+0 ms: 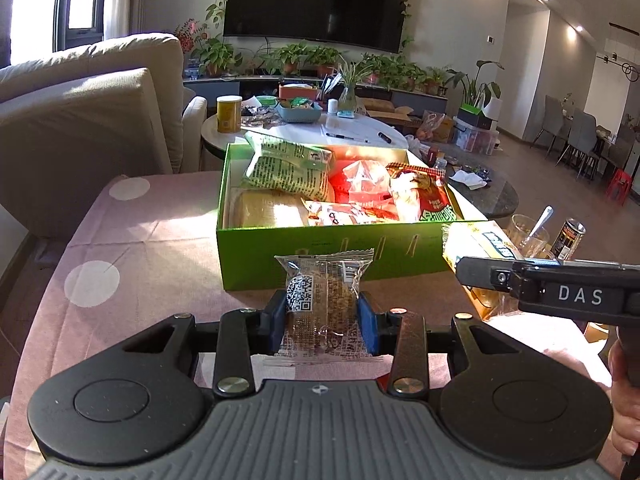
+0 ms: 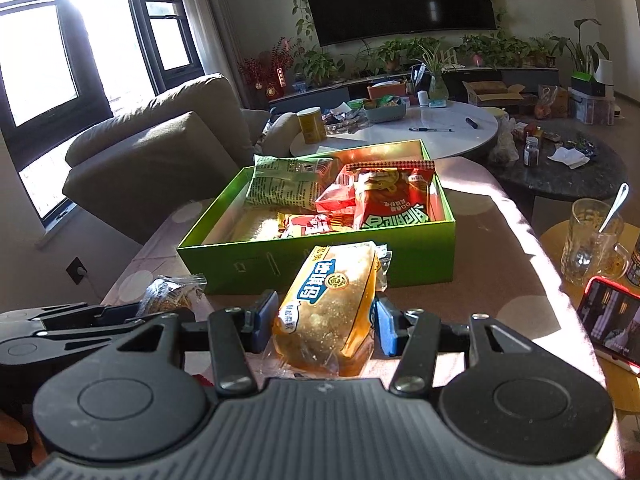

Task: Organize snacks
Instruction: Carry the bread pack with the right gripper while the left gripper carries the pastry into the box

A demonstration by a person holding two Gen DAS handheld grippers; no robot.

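Both tools point level at the green box (image 1: 320, 256) from its near side. The left tool (image 1: 326, 320) clamps a clear-wrapped brown cake (image 1: 326, 300); the right tool (image 2: 326, 322) clamps a yellow bread packet (image 2: 332, 300).

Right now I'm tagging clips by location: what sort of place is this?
Most likely a home living room: a wall-mounted TV, a beige sofa and potted plants along the media console.

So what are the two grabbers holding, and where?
Left gripper pinches a clear-wrapped cake at its lower sides. Right gripper squeezes a yellow bread pack mid-body.
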